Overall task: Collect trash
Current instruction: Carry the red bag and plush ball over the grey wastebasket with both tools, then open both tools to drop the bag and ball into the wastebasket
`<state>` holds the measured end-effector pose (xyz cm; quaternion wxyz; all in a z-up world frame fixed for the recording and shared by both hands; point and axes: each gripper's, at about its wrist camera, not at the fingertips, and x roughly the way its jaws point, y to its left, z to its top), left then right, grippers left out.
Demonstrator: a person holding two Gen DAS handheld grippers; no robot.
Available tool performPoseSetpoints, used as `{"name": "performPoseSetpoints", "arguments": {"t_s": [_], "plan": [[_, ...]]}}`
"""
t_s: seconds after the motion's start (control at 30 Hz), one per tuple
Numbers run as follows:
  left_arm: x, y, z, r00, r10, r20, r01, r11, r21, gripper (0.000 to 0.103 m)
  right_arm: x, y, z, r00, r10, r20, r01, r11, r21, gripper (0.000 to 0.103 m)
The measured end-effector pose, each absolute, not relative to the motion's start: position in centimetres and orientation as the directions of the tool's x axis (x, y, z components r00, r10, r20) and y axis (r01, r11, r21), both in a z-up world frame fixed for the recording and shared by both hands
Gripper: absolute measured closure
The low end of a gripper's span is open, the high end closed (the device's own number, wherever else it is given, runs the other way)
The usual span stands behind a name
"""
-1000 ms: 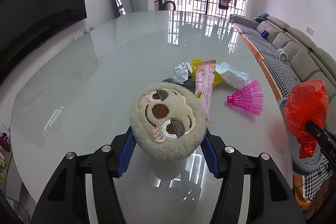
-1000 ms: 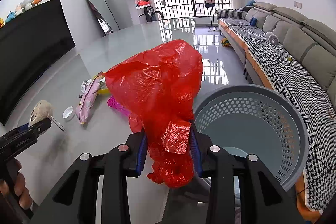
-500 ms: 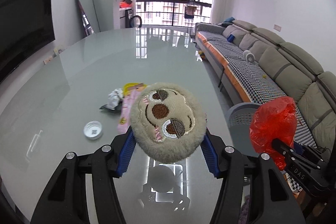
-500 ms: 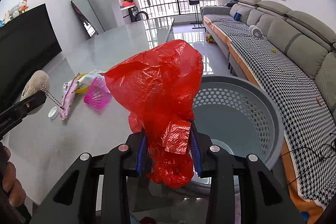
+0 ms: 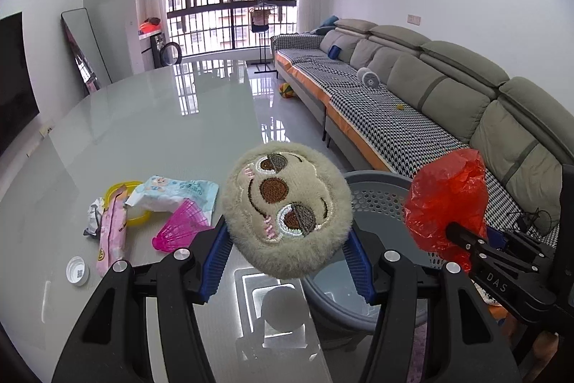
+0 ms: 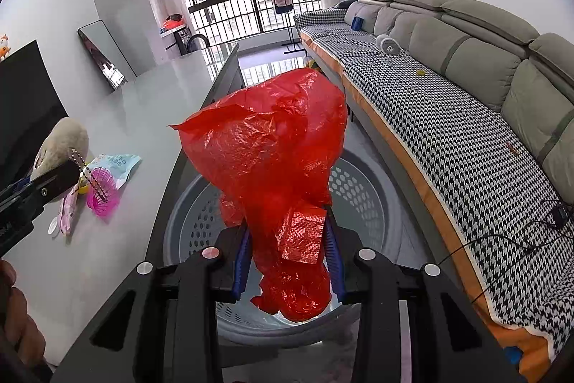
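Note:
My left gripper (image 5: 287, 257) is shut on a beige plush sloth face (image 5: 285, 209) and holds it over the table's right edge, next to the grey perforated basket (image 5: 376, 200). The plush also shows in the right wrist view (image 6: 62, 144) with its bead chain hanging. My right gripper (image 6: 288, 252) is shut on a crumpled red plastic bag (image 6: 272, 146) and holds it above the basket (image 6: 362, 196), which stands on the floor between table and sofa. The bag also shows in the left wrist view (image 5: 448, 196).
On the glass table (image 5: 143, 139) lie a pink wrapper (image 5: 113, 232), a wet-wipe pack (image 5: 175, 192), a pink shuttlecock-like fan (image 5: 179, 228), a yellow ring (image 5: 122, 191), crumpled foil (image 5: 95, 216) and a white cap (image 5: 77, 270). A grey sofa (image 6: 466, 78) runs along the right.
Both grippers have swung right toward the basket. The red bag has moved from beside the basket to over its opening. The plush has moved from mid-table to the table's right edge.

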<state>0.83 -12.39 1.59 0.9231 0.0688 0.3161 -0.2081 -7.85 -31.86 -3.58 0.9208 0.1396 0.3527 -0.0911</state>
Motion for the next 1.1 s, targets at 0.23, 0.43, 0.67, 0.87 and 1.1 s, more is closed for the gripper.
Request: {"name": "performPoseSetpoints", "arguments": {"t_s": [0.23, 0.43, 0.67, 0.87, 1.1], "plan": [[0.9, -15.9, 0.6, 0.695, -0.342, -0.633, 0.451, 0.892, 0.013, 0.046, -8.1, -34.0, -4.6, 0.727, -0.035, -0.686, 0.254, 0.941, 0.222, 0.068], [1.5, -17.7, -0.9, 0.665, -0.337, -0.666, 0.473, 0.881, 0.027, 0.046, -7.6, -35.4, -5.8, 0.715, -0.006, -0.699, 0.256, 0.933, 0.254, 0.068], [2.0, -19.5, -2.5, 0.623, -0.343, -0.703, 0.507, 0.862, 0.029, 0.046, -6.3, -35.6, -6.7, 0.701, 0.044, -0.712, 0.233, 0.929, 0.287, 0.068], [3.1, -20.1, -3.6, 0.587, -0.342, -0.734, 0.513, 0.858, 0.01, 0.044, -4.7, -36.1, -7.5, 0.677, 0.096, -0.729, 0.217, 0.921, 0.322, 0.068], [3.8, -20.3, -3.8, 0.584, -0.332, -0.741, 0.494, 0.869, 0.0, 0.044, -3.6, -36.3, -8.2, 0.655, 0.12, -0.746, 0.206, 0.922, 0.329, 0.067]]}}
